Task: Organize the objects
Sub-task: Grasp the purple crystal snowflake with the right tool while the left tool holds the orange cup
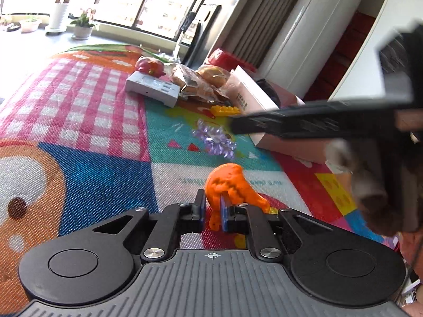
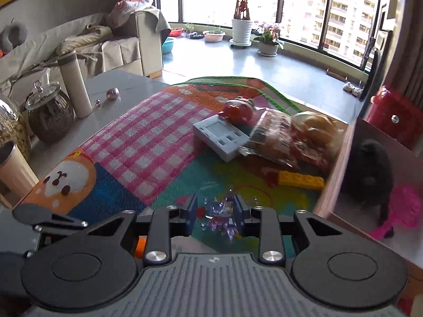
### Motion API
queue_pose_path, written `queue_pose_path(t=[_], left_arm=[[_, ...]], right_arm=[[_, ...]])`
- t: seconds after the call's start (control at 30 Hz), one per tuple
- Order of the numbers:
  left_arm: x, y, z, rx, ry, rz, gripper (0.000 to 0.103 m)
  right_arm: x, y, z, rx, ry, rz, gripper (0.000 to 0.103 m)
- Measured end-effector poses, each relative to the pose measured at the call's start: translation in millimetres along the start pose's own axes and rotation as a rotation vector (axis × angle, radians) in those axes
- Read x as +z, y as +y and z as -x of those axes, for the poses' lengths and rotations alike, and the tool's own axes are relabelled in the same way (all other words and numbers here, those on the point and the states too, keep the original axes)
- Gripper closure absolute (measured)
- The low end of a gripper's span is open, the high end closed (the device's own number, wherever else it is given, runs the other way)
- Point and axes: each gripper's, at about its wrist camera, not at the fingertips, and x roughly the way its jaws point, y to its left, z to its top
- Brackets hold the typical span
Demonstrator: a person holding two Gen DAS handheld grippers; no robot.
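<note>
My left gripper [image 1: 213, 206] is shut on an orange toy chicken leg [image 1: 230, 185], just above the colourful mat [image 1: 92, 111]. My right gripper [image 2: 215, 206] has its jaws around a purple crinkly ornament [image 2: 222, 212] lying on the mat [image 2: 148, 142]; the jaws look close to it but a firm grip is not clear. The ornament also shows in the left wrist view [image 1: 215, 138], with the right gripper's finger [image 1: 264, 124] over it. A yellow brick [image 2: 301, 179] lies beyond it.
A grey device [image 2: 220, 137], a red toy [image 2: 236, 111] and bagged bread [image 2: 293, 137] lie at the mat's far side. An open box [image 2: 375, 163] at right holds a black item and a pink toy. Jars and a white bottle [image 2: 75, 87] stand on the left table.
</note>
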Motion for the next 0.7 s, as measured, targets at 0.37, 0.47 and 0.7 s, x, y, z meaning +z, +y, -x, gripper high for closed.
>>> queue_pose_path(t=[0.37,0.47,0.7], left_arm=[[1,-22,-14,0.039,-0.001,-0.032,0.087],[0,-19,-14,0.043,0.001,-0.014,0.090],[-4,-17,-11,0.032,-0.005,-0.011,0.090]], right_arm=[[-75,-49,33,-0.062,0.024,-0.167,0.061],[-63,-49,17,-0.017,-0.008,-0.212,0.047],[-24,-23,-40,0.001,-0.011,-0.190,0.035]])
